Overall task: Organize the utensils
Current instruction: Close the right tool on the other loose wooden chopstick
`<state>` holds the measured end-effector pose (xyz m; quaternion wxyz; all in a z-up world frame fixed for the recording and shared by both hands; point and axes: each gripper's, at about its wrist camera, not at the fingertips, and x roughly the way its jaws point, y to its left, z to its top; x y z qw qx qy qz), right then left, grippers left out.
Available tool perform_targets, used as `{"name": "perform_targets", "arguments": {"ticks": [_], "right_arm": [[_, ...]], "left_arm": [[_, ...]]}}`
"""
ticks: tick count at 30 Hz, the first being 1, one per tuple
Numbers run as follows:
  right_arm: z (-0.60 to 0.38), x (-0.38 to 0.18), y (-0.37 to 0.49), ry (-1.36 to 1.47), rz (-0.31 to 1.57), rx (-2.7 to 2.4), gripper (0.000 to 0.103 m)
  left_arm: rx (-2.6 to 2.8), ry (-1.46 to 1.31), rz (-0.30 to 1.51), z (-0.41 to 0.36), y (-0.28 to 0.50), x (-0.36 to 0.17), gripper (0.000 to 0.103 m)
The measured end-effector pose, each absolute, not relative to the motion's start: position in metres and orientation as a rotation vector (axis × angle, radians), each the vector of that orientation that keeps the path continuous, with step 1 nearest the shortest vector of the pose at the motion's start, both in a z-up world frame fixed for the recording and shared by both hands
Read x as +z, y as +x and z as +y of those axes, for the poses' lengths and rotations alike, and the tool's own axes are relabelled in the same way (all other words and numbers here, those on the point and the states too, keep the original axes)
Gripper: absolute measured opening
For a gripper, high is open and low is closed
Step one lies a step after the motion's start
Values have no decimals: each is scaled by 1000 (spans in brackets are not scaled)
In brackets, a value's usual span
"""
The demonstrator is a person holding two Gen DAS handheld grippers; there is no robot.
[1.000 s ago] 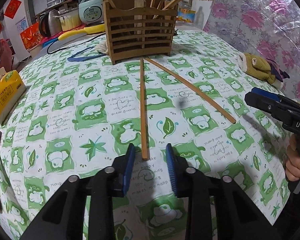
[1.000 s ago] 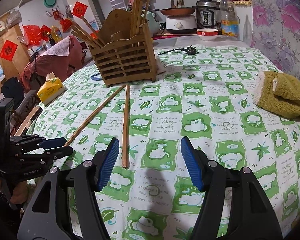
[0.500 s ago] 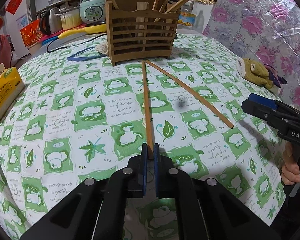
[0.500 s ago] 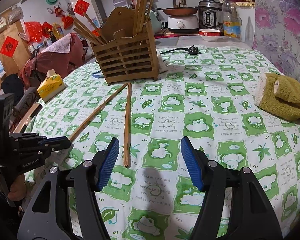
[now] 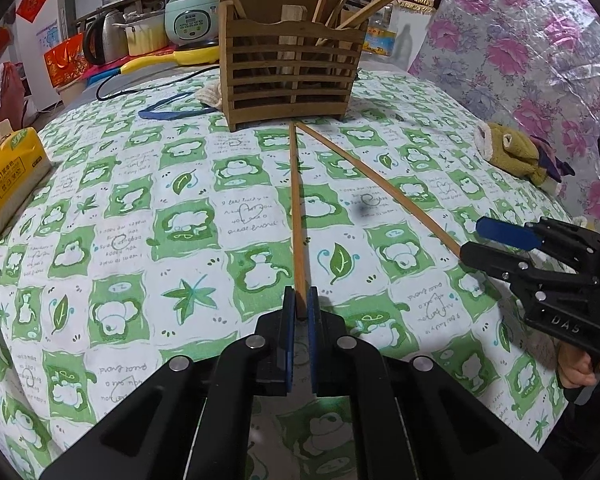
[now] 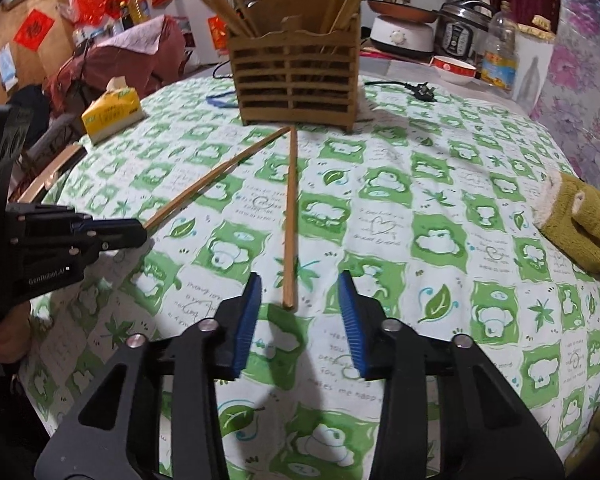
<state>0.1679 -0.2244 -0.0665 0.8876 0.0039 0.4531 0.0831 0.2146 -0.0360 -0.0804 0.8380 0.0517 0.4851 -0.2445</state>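
Note:
Two long wooden chopsticks lie on the green-patterned tablecloth, their far ends meeting in front of a slatted wooden utensil holder (image 5: 288, 64) that holds several chopsticks. My left gripper (image 5: 299, 304) is shut on the near end of one chopstick (image 5: 297, 208). This shows from the side in the right wrist view, where the left gripper (image 6: 138, 234) pinches the end of that chopstick (image 6: 216, 174). My right gripper (image 6: 298, 300) is open, its jaws either side of the near end of the other chopstick (image 6: 290, 216), not touching it. In the left wrist view the right gripper (image 5: 480, 240) sits at that chopstick's (image 5: 380, 184) end.
A yellow tissue pack (image 5: 8, 172) lies at the table's left edge. An olive plush toy (image 6: 580, 216) lies at the right. A blue band (image 5: 172, 110) and a black power cord (image 6: 416, 90) lie by the holder. Kitchen appliances stand beyond the table.
My left gripper moved forward and shut on the end of its chopstick. My right gripper moved left, bringing its open jaws around the end of the other chopstick.

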Motion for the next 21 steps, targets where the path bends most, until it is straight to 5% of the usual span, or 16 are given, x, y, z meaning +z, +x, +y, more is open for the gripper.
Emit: {"name": "perform_targets", "arguments": {"ticks": [7, 21], "right_arm": [[-220, -76, 174, -5, 1006, 180, 15], [-221, -76, 174, 18, 1004, 194, 7]], "left_arm": [[-514, 113, 1042, -37, 216, -84, 7], [-524, 139, 995, -41, 210, -78, 7]]}}
